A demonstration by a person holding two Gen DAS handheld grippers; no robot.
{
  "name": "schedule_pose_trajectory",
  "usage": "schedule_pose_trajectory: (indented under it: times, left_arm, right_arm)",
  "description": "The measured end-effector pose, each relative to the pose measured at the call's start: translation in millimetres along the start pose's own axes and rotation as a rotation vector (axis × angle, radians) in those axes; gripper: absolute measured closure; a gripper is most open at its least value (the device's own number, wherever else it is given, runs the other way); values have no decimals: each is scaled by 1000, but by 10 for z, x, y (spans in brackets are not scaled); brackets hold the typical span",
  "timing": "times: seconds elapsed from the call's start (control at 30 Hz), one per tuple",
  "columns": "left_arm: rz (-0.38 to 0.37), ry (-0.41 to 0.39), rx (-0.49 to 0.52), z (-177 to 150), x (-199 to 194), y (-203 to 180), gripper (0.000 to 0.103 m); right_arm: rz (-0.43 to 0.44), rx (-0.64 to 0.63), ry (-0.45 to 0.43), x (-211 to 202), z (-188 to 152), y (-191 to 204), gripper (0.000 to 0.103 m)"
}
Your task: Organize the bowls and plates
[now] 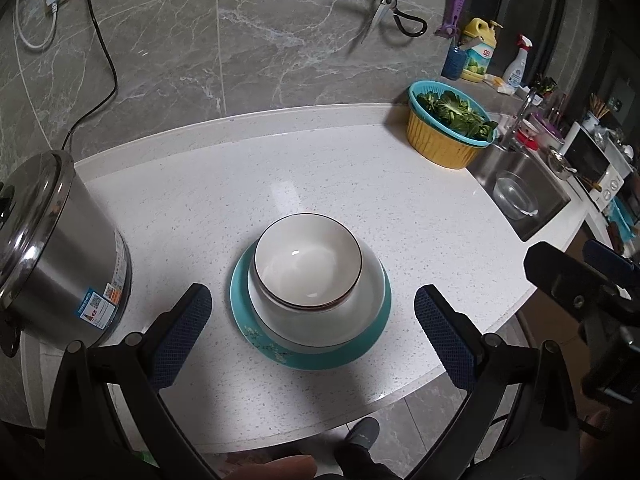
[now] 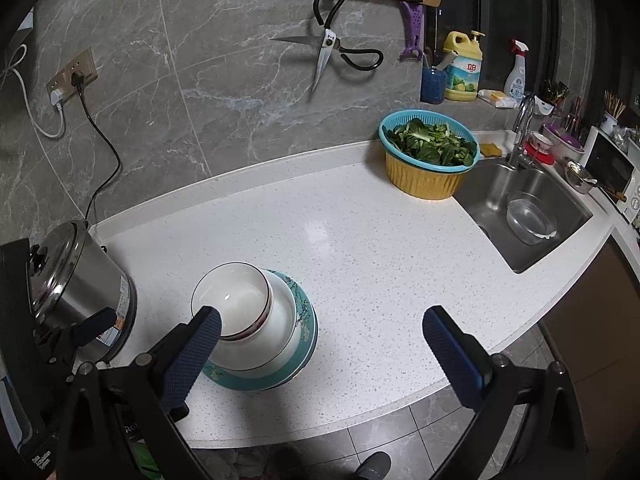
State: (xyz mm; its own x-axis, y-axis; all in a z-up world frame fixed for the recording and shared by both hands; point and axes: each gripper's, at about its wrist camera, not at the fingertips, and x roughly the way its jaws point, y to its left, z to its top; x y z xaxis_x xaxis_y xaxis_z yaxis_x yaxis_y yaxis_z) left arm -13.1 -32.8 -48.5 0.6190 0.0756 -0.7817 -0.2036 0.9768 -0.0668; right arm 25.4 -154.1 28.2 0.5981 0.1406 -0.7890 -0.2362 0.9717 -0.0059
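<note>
Teal plate (image 1: 256, 332) sits low centre of the left view on the white tabletop (image 1: 320, 168), carrying one wide white bowl (image 1: 360, 312) with brown-rimmed bowls (image 1: 308, 264) nested inside (two, I think, from the doubled rim). My left tongs (image 1: 312, 336) and right tongs (image 2: 320, 352) are both spread wide, empty. I'd worry a sideways nudge topples the stack toward the steel cooker (image 1: 60, 248).

I see my left gripper (image 1: 312, 314) with jaws spread wide above the desk (image 1: 320, 168), empty. Between them a small bowl (image 1: 308, 260) nests in a larger bowl (image 1: 320, 320) on a teal plate (image 1: 372, 344). Steel cooker (image 1: 60, 248) at nine o'clock.
</note>
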Motion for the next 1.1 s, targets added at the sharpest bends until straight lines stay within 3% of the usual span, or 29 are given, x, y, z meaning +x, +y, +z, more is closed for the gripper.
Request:
schedule_pose_trajectory:
  times: [1.1]
  left_arm:
    - [46,-1,6,19,-35,44,0]
  right_arm:
    - [-17,33,16,48,-25,-38,0]
